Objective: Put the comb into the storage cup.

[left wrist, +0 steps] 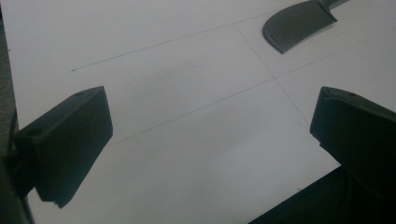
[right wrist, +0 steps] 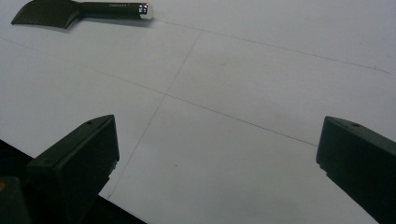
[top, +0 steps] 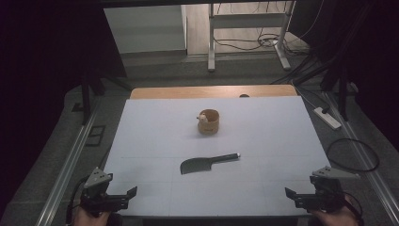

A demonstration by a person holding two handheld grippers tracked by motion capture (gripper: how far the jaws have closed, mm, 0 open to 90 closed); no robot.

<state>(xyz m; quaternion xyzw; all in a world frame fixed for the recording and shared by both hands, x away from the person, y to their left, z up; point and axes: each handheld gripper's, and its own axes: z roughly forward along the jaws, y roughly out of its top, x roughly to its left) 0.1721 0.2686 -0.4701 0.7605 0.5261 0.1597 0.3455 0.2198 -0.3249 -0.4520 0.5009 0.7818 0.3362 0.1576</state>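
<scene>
From above, the comb lay mid-table, nearer than the wooden cup, well apart from both the left gripper and the right gripper, whose jaws stood apart, empty. In the left gripper view its toothed head looked thin, light and stiff. In the right gripper view the slim handle seemed the best hold.

1. The table is covered by a white sheet marked with thin pencil lines.
2. A dark comb is laid flat near the middle.
3. A small wooden cup is stood upright behind it, well apart.
</scene>
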